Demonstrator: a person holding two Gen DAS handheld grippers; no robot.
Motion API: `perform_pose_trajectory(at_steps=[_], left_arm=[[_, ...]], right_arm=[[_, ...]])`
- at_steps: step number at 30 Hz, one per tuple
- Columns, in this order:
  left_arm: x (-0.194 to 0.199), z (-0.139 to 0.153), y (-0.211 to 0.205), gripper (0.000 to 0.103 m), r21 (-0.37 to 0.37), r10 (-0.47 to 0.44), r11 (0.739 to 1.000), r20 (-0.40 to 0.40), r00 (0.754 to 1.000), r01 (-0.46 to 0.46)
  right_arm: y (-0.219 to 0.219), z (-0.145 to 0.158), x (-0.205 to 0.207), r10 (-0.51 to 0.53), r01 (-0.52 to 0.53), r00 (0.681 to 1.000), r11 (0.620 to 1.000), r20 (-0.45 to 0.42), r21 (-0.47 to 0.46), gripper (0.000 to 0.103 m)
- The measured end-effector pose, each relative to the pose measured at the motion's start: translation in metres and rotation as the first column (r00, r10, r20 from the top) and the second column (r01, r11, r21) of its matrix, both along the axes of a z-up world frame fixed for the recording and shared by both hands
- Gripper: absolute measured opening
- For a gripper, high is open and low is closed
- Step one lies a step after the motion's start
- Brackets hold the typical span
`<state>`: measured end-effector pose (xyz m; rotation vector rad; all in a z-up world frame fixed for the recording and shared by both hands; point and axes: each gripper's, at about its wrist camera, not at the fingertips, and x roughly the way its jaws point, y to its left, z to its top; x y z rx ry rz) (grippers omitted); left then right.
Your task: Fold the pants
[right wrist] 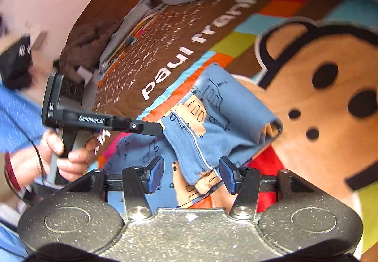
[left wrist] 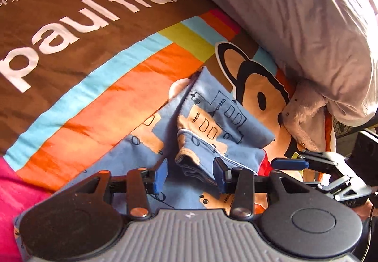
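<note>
Both black two-finger grippers, left gripper (left wrist: 190, 173) and right gripper (right wrist: 191, 175), stand with blue pads parted around the half-folded blue train-print fleece pants (left wrist: 212, 118), apparently released to lie flat on the brown cartoon-monkey bedspread (left wrist: 70, 33).

The bedspread (left wrist: 70, 54) lies bare and flat on the lettered brown side of the pants (left wrist: 219, 118) — free passage there. On the opposite side a grey duvet (left wrist: 295, 14) bulges over the bed, with a fluffy cloth (left wrist: 304, 115) under its edge, just beside the pants. The left gripper (right wrist: 160, 128) and the right gripper (left wrist: 288, 164) sit close together — little room between them.
</note>
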<state>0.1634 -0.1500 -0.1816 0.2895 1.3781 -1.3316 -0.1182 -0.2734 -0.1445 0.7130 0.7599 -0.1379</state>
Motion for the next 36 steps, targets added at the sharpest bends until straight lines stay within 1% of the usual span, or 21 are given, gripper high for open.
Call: perform_pose_trajectory(at_steps=[1, 2, 3, 5, 7, 10, 13, 16, 17, 19, 20, 21, 23, 24, 25, 26, 29, 32, 33, 36], left_arm=[[0.001, -0.001, 0.002, 0.046, 0.004, 0.008, 1.0, -0.002, 1.0, -0.008], [0.0, -0.002, 0.002, 0.046, 0.006, 0.016, 1.0, -0.006, 1.0, -0.016], [0.001, -0.003, 0.003, 0.046, 0.006, 0.027, 1.0, -0.016, 1.0, -0.027], [0.001, -0.006, 0.004, 0.046, 0.007, 0.055, 0.998, -0.035, 0.998, -0.055], [0.003, -0.009, 0.002, 0.046, 0.005, 0.083, 0.997, -0.068, 0.994, -0.083], [0.0, -0.013, -0.002, 0.046, 0.002, 0.089, 0.996, -0.092, 0.992, -0.09], [-0.003, -0.016, -0.006, 0.047, 0.009, 0.09, 0.996, -0.096, 0.991, -0.089], [-0.002, -0.022, -0.009, 0.047, 0.024, 0.11, 0.994, -0.108, 0.988, -0.108], [-0.002, -0.023, -0.01, 0.047, 0.022, 0.113, 0.994, -0.11, 0.987, -0.111], [-0.003, -0.021, -0.013, 0.047, 0.016, 0.107, 0.994, -0.095, 0.99, -0.106], [-0.005, -0.019, -0.014, 0.045, 0.01, 0.099, 0.995, -0.082, 0.992, -0.099], [-0.006, -0.017, -0.016, 0.042, 0.004, 0.089, 0.996, -0.072, 0.993, -0.089], [-0.006, -0.013, -0.018, 0.03, -0.005, 0.077, 0.997, -0.059, 0.995, -0.078], [-0.006, -0.011, -0.019, 0.027, -0.011, 0.075, 0.997, -0.064, 0.995, -0.076], [-0.005, -0.01, -0.019, 0.024, -0.018, 0.076, 0.997, -0.07, 0.995, -0.077], [-0.004, -0.009, -0.019, 0.022, -0.022, 0.077, 0.997, -0.071, 0.995, -0.078], [-0.002, -0.009, -0.021, 0.019, -0.023, 0.084, 0.996, -0.066, 0.994, -0.085], [-0.002, -0.01, -0.021, 0.018, -0.025, 0.083, 0.996, -0.058, 0.995, -0.085], [-0.002, -0.01, -0.021, 0.018, -0.028, 0.084, 0.996, -0.055, 0.995, -0.086], [0.0, -0.009, -0.017, 0.016, -0.032, 0.091, 0.995, -0.054, 0.994, -0.093]], right_arm=[[0.005, 0.004, 0.006, 0.065, -0.065, 0.998, 0.995, -0.01, -0.077, 0.055], [0.012, 0.009, 0.013, 0.132, -0.135, 0.991, 0.977, -0.028, -0.165, 0.055], [0.019, 0.013, 0.02, 0.197, -0.203, 0.979, 0.947, -0.048, -0.25, 0.055], [0.035, 0.016, 0.035, 0.296, -0.308, 0.951, 0.871, -0.093, -0.383, 0.055], [0.049, 0.01, 0.05, 0.364, -0.394, 0.918, 0.805, -0.154, -0.443, 0.055], [0.067, -0.002, 0.065, 0.41, -0.463, 0.885, 0.723, -0.221, -0.513, 0.055], [0.079, -0.013, 0.072, 0.436, -0.508, 0.859, 0.659, -0.269, -0.555, 0.055], [0.089, -0.02, 0.078, 0.449, -0.537, 0.839, 0.602, -0.306, -0.59, 0.055], [0.091, -0.023, 0.079, 0.449, -0.546, 0.835, 0.594, -0.32, -0.591, 0.055], [0.09, -0.027, 0.081, 0.435, -0.551, 0.833, 0.593, -0.343, -0.587, 0.054], [0.089, -0.029, 0.08, 0.428, -0.552, 0.833, 0.591, -0.351, -0.589, 0.053], [0.087, -0.031, 0.079, 0.428, -0.556, 0.83, 0.589, -0.358, -0.587, 0.053], [0.084, -0.033, 0.077, 0.428, -0.563, 0.826, 0.585, -0.367, -0.584, 0.047], [0.083, -0.033, 0.076, 0.431, -0.566, 0.824, 0.58, -0.368, -0.586, 0.047], [0.083, -0.033, 0.076, 0.436, -0.568, 0.822, 0.577, -0.367, -0.587, 0.044], [0.083, -0.033, 0.076, 0.44, -0.57, 0.821, 0.575, -0.365, -0.587, 0.036], [0.082, -0.03, 0.075, 0.435, -0.556, 0.83, 0.592, -0.35, -0.583, 0.026], [0.077, -0.027, 0.075, 0.421, -0.536, 0.843, 0.618, -0.334, -0.575, 0.019], [0.076, -0.024, 0.075, 0.417, -0.529, 0.848, 0.626, -0.327, -0.573, 0.017], [0.078, -0.017, 0.071, 0.424, -0.525, 0.85, 0.628, -0.313, -0.574, 0.015]])
